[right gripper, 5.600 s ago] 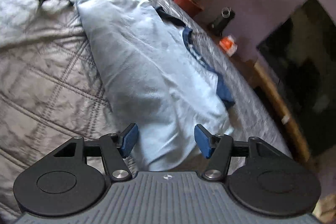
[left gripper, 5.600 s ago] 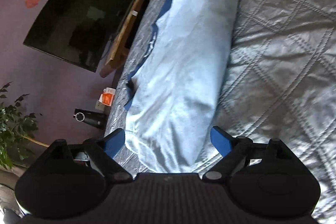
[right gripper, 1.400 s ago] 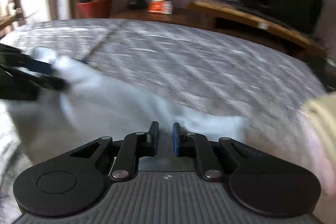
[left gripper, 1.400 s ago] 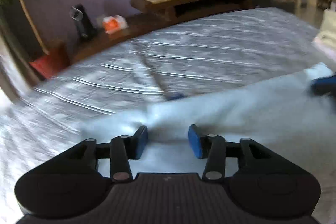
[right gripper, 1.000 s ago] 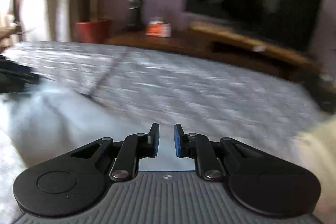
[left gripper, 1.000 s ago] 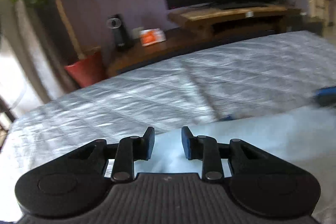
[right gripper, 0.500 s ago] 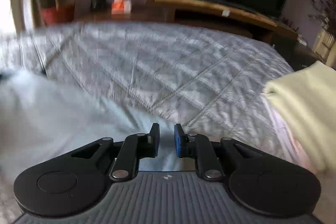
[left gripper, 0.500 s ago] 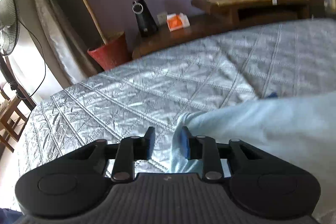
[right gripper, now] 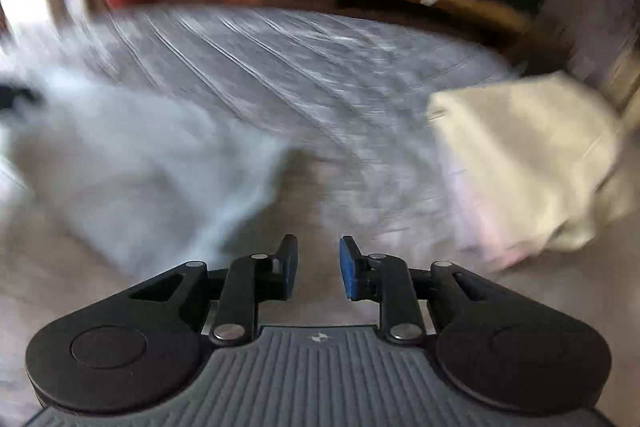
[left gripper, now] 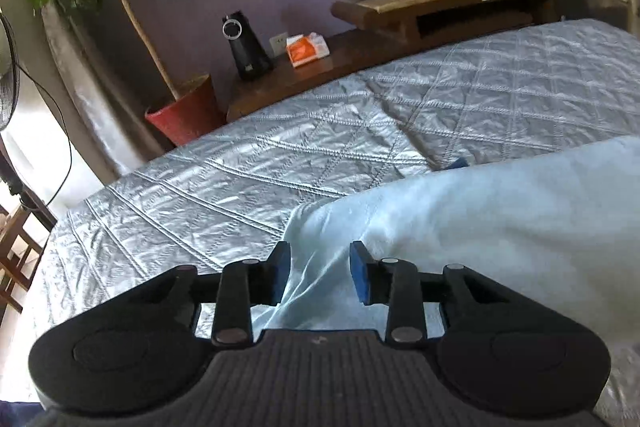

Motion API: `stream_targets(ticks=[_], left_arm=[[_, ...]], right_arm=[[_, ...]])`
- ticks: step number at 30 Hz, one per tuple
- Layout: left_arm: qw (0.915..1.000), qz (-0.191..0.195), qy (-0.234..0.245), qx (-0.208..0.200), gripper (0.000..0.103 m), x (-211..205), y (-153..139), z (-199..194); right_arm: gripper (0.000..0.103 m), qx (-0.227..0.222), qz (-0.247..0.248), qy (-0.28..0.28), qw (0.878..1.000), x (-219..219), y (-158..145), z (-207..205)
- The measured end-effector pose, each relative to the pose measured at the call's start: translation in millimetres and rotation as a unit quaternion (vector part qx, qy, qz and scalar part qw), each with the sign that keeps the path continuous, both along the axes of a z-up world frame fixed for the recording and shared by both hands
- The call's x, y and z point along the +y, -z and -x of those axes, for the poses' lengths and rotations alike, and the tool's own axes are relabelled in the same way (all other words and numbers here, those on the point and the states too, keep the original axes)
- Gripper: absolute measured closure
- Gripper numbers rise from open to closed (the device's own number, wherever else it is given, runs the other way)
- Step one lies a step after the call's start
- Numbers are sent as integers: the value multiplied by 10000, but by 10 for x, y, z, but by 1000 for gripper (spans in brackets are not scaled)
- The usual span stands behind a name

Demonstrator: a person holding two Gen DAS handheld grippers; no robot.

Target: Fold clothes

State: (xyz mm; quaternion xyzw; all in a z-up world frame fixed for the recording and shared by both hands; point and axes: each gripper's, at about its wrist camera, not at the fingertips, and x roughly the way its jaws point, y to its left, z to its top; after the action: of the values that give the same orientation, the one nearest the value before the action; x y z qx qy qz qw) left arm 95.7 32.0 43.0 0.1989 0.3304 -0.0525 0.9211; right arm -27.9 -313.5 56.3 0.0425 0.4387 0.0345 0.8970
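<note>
On quilted bed (left gripper: 500, 95): light-blue garment (left gripper: 500, 211) at three o'clock, corner lying loose between left gripper (left gripper: 319, 271), jaws opening. Right gripper (right gripper: 319, 267) opening, empty. Risk: released fold slumping, unfolding.

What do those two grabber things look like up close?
Both look alike. The left gripper and right gripper are matte black, with two round discs at the sides, silver pins on the linkage bars, and a ribbed grey body behind. Each finger ends in a flat blue pad. No cables or sleeves show.
</note>
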Motion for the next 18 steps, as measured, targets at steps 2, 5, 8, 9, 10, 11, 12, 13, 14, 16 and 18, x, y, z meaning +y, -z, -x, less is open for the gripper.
stream_targets(ticks=[2,5,8,9,10,11,12,13,14,16,18], left_arm=[[9999,-86,148,-4,72,11,-12,172],[9994,-243,236,-40,72,28,-47,418],[9997,-83,194,80,72,82,-85,529],[9997,-21,170,163,72,94,-85,540],[9996,-4,149,239,72,98,-67,531],[9994,1,130,314,71,101,-45,516],[9992,-8,106,388,70,109,-15,493],[9989,-19,82,462,70,119,17,468],[9985,-31,80,537,70,133,55,444],[9982,-106,121,584,69,140,121,428],[9984,-232,182,481,69,115,160,457]], right_arm=[[57,152,-615,-302,9975,-23,4,5],[55,310,-646,-619,9955,64,26,-5],[56,442,-831,-726,9929,123,36,55],[55,452,-847,-729,9927,150,46,59],[54,442,-891,-685,9927,162,53,63],[54,417,-955,-606,9927,162,58,66],[54,425,-1030,-488,9926,168,68,77],[54,485,-1113,-361,9919,174,97,63],[62,525,-1099,-310,9921,196,124,44],[72,543,-880,-349,9940,270,155,39],[83,579,-704,-384,9951,288,162,38]])
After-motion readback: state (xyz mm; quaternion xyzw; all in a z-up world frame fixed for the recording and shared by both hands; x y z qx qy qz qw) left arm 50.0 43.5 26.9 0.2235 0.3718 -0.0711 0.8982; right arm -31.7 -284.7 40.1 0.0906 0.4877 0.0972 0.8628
